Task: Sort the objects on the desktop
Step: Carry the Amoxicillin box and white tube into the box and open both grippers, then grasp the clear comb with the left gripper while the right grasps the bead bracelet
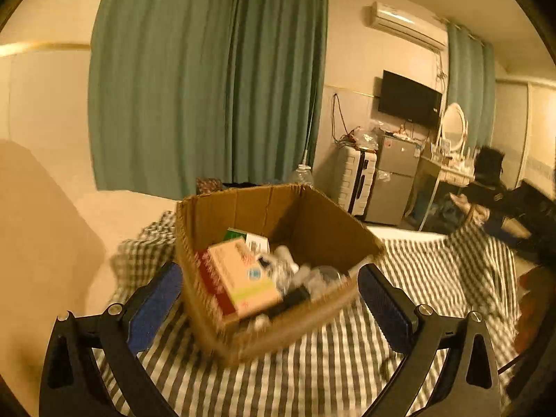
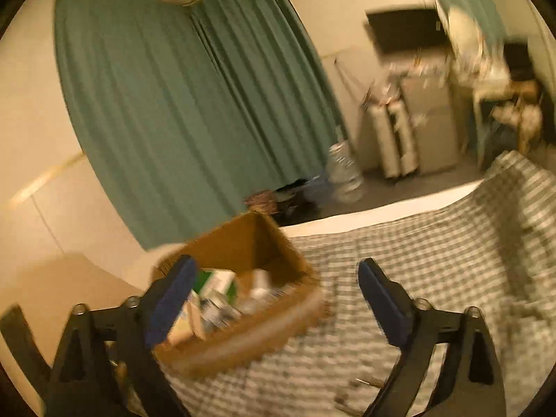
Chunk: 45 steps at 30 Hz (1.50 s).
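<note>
Left gripper [image 1: 270, 278]: nearest the lens in the left wrist view; black arms, blue pads [image 1: 156, 304], spread wide, nothing between them; hangs just before the near corner of the box.
Right gripper [image 2: 276, 279]: likewise spread wide and empty; blue-padded fingers [image 2: 172, 300] frame the box's right side and the bare cloth beside it.
Cardboard box [image 1: 314, 224]: brown, open-topped, flaps gone, torn ragged rim; sits on the checked cloth, turned corner-on to the left camera; blurred along its near edge.
Box contents: filled with small goods; a pale carton [image 1: 243, 278] with red and green print lies tilted on top, against a red packet [image 1: 210, 278] at the left wall; a green-and-white packet [image 1: 248, 238] lies behind; grey-white wrapped items and something dark on the right, too blurred to name.
Checked cloth [image 1: 347, 365]: grey-and-white check, spread under the box, rumpled toward the right.
Backdrop: green curtains [image 1: 208, 80] behind the box; a wall-mounted screen [image 1: 410, 99] and a small grey fridge [image 1: 396, 180] far right.
Right wrist view: heavily blurred; box [image 2: 239, 239] at lower left, packets inside barely legible.
</note>
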Each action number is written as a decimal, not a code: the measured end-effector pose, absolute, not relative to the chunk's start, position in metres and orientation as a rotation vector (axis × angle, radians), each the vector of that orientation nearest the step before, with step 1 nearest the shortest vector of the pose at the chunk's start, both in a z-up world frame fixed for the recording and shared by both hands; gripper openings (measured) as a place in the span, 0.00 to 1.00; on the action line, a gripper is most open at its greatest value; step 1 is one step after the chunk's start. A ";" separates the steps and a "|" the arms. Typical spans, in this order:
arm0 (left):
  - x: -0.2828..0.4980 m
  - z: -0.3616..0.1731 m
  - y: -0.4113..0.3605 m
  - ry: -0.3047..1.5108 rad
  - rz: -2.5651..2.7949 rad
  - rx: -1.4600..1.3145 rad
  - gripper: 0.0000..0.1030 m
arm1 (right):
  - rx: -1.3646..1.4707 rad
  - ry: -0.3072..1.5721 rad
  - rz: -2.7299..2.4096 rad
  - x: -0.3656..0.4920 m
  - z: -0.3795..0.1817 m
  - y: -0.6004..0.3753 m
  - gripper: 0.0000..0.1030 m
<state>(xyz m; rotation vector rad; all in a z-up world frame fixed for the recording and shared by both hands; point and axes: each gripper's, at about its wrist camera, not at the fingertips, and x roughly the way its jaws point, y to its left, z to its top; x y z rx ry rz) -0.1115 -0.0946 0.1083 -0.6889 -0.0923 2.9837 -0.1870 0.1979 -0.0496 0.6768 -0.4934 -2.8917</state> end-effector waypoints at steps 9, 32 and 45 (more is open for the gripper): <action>-0.051 0.091 -0.066 -0.314 2.944 -0.822 1.00 | 0.783 -0.092 -3.218 -0.076 -0.084 0.193 1.00; -0.112 -0.084 -0.011 0.197 2.537 -1.256 1.00 | 1.279 -0.222 -2.863 -0.168 -0.223 0.228 1.00; -0.111 -0.097 -0.004 0.063 2.313 -1.225 1.00 | 1.516 -0.320 -2.759 -0.188 -0.275 0.230 0.11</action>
